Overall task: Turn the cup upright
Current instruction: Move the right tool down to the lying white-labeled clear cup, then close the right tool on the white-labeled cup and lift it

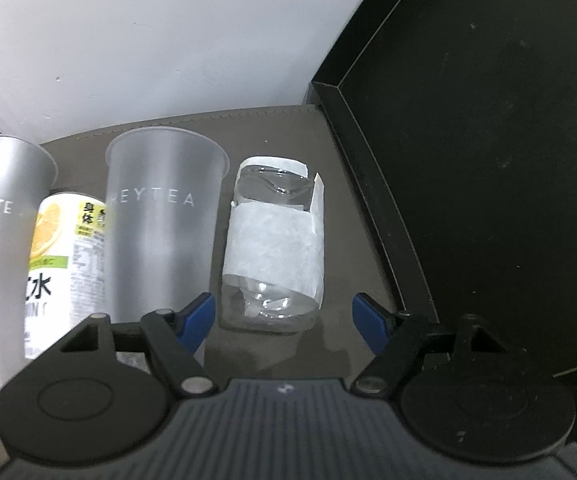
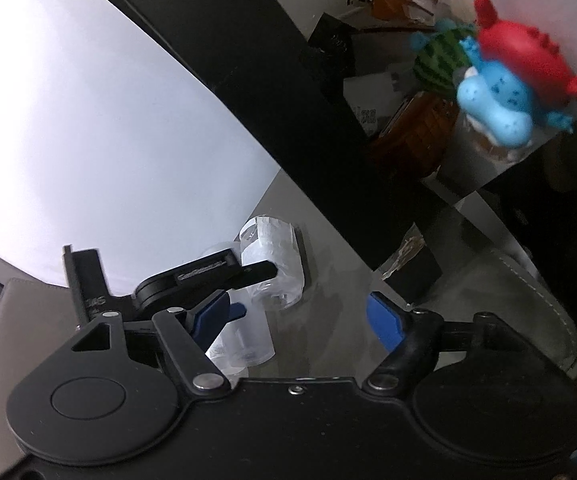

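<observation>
Left wrist view is showing you two frosted cups (image 1: pixel 164 224) standing upright, mouths up, apparently empty, with a can (image 1: pixel 64 256) between them. Your clear paper-wrapped cup (image 1: pixel 274 246) is standing beside them, long axis vertical, ahead of your left gripper (image 1: pixel 282 320), fingers spread. Your right gripper (image 2: pixel 300 320) is also gaping, gripping nothing.

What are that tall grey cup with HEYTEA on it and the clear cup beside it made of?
The HEYTEA cup looks like frosted, translucent plastic: matte grey walls, a thin rolled rim, and the lemon can beside it shows dimly through its edge. The clear cup could be glass or hard plastic; it is glossy with bright glints, and wrapped in a white, fibrous paper-like band.
</observation>
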`<state>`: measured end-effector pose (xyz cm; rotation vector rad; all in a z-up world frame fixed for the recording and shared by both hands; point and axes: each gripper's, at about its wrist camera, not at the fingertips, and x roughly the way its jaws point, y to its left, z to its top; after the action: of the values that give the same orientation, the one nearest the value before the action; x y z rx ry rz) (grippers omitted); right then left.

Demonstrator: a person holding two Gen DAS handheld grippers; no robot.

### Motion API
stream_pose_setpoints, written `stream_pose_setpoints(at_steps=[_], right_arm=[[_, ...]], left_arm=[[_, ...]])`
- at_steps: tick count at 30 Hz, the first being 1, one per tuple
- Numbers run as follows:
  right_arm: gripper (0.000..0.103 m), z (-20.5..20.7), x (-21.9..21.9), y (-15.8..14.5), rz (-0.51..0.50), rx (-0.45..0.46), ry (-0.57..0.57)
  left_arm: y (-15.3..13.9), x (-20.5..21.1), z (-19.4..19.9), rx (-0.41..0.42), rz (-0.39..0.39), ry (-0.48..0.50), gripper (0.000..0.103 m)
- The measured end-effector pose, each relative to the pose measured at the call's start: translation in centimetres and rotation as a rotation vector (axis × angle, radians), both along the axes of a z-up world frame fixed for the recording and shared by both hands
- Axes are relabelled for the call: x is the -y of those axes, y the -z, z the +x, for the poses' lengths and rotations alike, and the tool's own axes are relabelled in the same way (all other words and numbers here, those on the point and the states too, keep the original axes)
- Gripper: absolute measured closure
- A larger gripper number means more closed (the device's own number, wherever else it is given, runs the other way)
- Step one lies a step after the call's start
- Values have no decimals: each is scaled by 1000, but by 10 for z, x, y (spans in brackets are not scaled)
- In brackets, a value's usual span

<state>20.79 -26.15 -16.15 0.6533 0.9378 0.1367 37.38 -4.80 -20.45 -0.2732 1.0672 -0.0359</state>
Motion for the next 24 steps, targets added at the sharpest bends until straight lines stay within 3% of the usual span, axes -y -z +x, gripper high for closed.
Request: stream_pose_setpoints(at_steps=[5,7,18,24], right_arm=[[28,0,5,4,59,-20,19],[28,-1,6,4,74,-23,24],[28,-2,9,5,114,-38,33],[28,-1,13,12,165,-50,51]], left_arm=[[8,5,4,1,16,-20,29],[10,4,5,-9,4,-33,44],[-14,-2,-11,21,-44,-46,45],[-33,-6,-40,31,-74,-31,45]])
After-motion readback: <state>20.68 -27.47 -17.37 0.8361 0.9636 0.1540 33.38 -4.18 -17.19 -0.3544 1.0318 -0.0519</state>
